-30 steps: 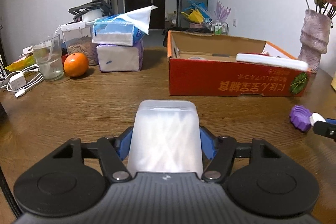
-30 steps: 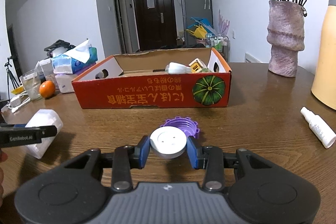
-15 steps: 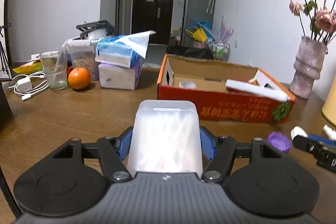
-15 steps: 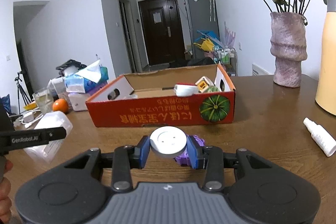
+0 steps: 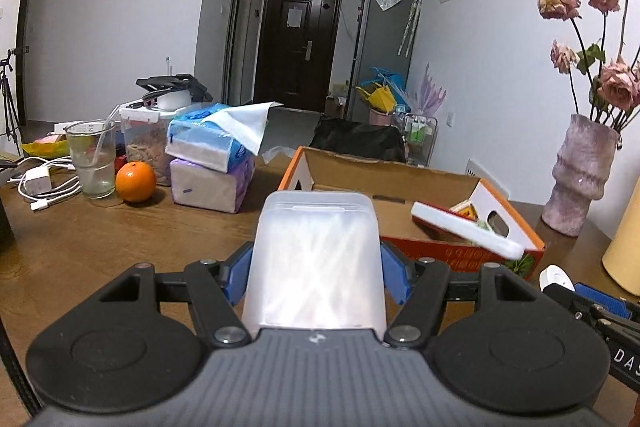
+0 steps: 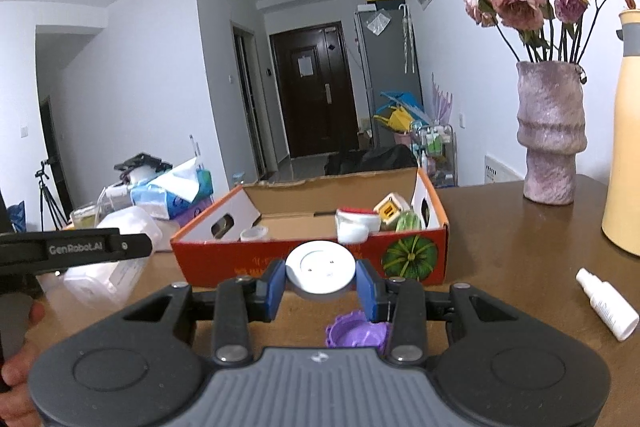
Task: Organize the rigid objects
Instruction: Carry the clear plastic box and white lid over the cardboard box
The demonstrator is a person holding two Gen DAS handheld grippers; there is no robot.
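My left gripper is shut on a frosted plastic box and holds it above the wooden table, short of the orange cardboard box. In the right wrist view my right gripper is shut on a round white disc, lifted in front of the cardboard box. A purple lid lies on the table under it. The left gripper with the plastic box shows at the left edge. Inside the cardboard box lie a white case and several small items.
Tissue packs, an orange, a glass and charger cables crowd the far left. A purple vase with flowers, a yellow jug and a small white spray bottle stand on the right.
Both grippers have risen with their loads. The cardboard box now sits lower in both views and its inside shows more. The purple lid has dropped under the right gripper.
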